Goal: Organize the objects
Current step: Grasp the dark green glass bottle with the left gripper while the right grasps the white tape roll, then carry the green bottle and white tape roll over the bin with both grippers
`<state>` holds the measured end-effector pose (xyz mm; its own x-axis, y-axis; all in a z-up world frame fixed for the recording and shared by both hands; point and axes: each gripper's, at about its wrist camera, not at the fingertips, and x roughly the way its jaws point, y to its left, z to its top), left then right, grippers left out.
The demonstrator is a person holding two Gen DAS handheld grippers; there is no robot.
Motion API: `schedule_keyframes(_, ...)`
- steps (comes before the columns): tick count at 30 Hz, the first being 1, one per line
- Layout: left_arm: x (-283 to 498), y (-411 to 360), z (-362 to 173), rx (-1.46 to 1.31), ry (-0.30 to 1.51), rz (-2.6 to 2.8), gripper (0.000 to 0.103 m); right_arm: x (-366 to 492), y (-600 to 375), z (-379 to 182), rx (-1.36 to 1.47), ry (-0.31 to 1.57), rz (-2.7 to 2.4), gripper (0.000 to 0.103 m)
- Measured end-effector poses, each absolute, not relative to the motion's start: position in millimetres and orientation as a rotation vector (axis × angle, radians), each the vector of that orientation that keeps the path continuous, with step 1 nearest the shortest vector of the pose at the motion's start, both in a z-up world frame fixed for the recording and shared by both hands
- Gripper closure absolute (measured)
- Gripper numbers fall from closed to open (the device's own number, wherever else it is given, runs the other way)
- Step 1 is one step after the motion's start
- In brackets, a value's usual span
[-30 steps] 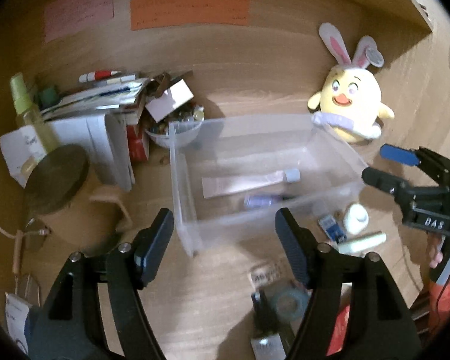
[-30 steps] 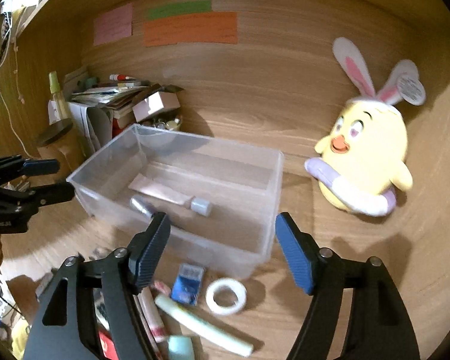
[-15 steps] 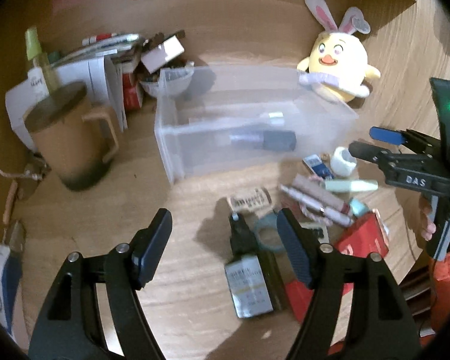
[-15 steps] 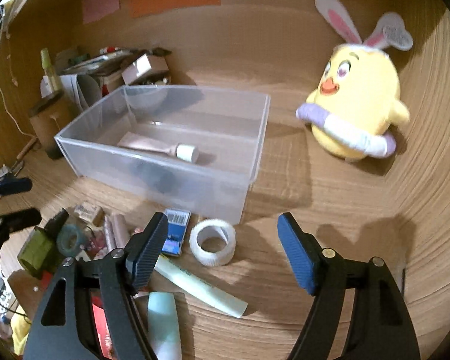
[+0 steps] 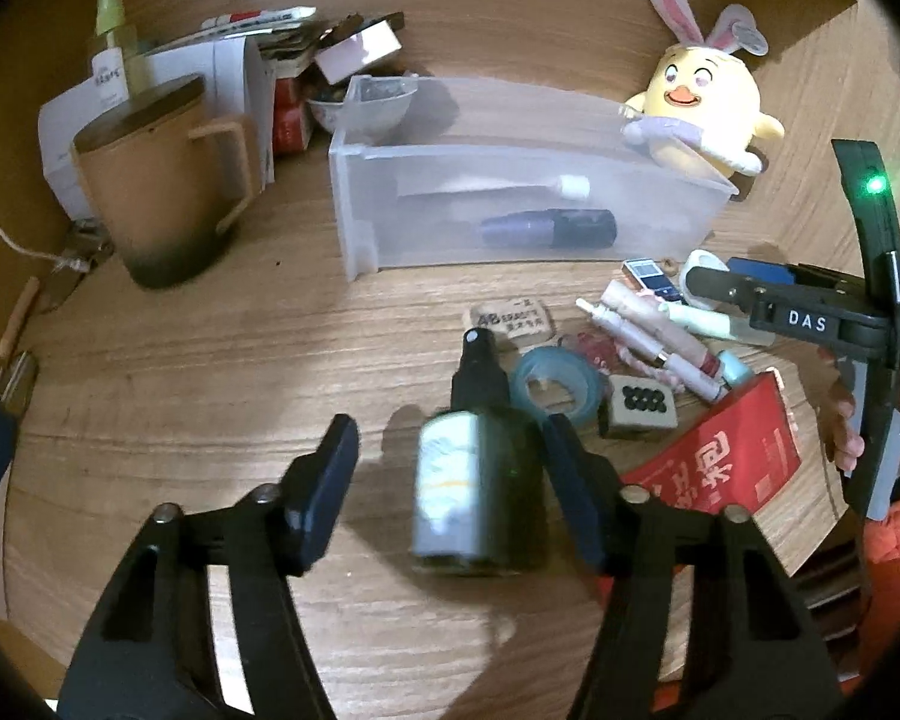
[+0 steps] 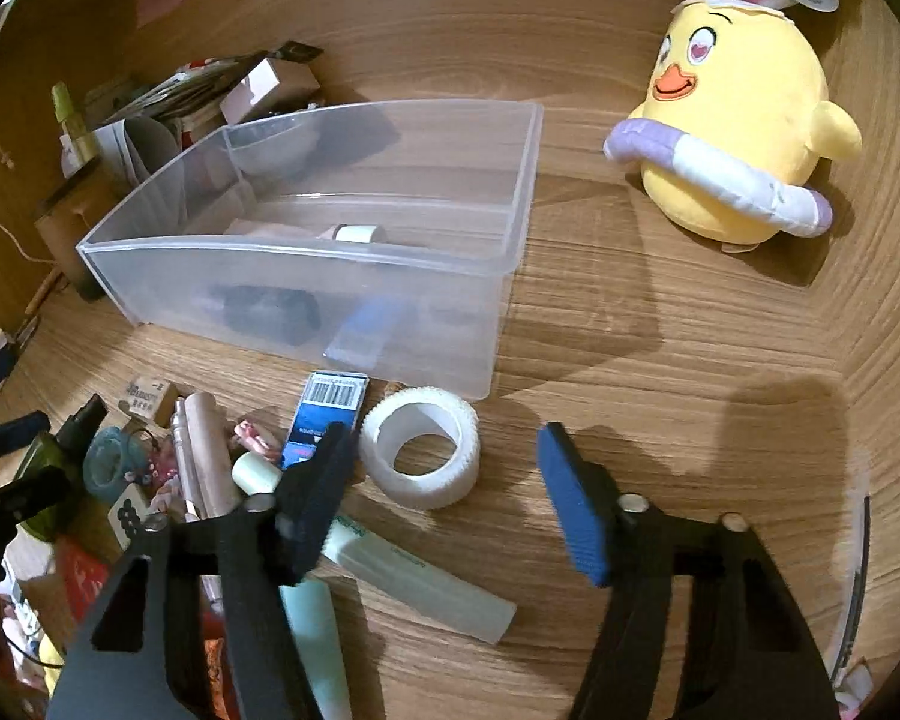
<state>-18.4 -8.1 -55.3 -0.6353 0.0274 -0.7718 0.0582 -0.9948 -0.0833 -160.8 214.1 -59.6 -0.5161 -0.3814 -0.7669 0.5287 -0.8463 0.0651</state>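
Note:
A clear plastic bin [image 5: 528, 222] [image 6: 330, 276] stands on the wooden desk and holds a white-capped tube [image 5: 492, 187] and a dark tube [image 5: 546, 229]. My left gripper [image 5: 456, 480] is open, its jaws on either side of a dark green spray bottle [image 5: 480, 480] lying on the desk. My right gripper [image 6: 444, 498] is open just above a white tape roll [image 6: 421, 455]. Its fingers [image 5: 744, 291] show in the left wrist view. Loose small items lie between the bin and me: a blue tape ring [image 5: 555, 381], tubes [image 5: 654, 339], a pale green tube [image 6: 420, 582].
A brown lidded mug [image 5: 162, 180] stands left of the bin. Papers, boxes and a bowl [image 5: 366, 105] are piled behind it. A yellow bunny-eared plush [image 6: 744, 132] sits at the right. A red packet [image 5: 720, 456] lies near the front edge.
My left gripper has dropped and come forward, so the spray bottle now lies between its jaws. My right gripper has come down closer over the white tape roll.

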Motion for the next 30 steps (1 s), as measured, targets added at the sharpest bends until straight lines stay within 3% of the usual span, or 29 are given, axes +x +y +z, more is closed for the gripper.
schedule_keyframes(5,-16.7,-15.4,-60.1,1.343,0.214,-2.799,0.062,-160.2,209.4,-60.8,1.120,0.244,-2.326,0.067)
schedule_keyframes(30,-40.7,-36.9,13.0,1.014,0.206,-2.907,0.062,-121.9,224.5,19.6,0.825,0.158,-2.436,0.067)
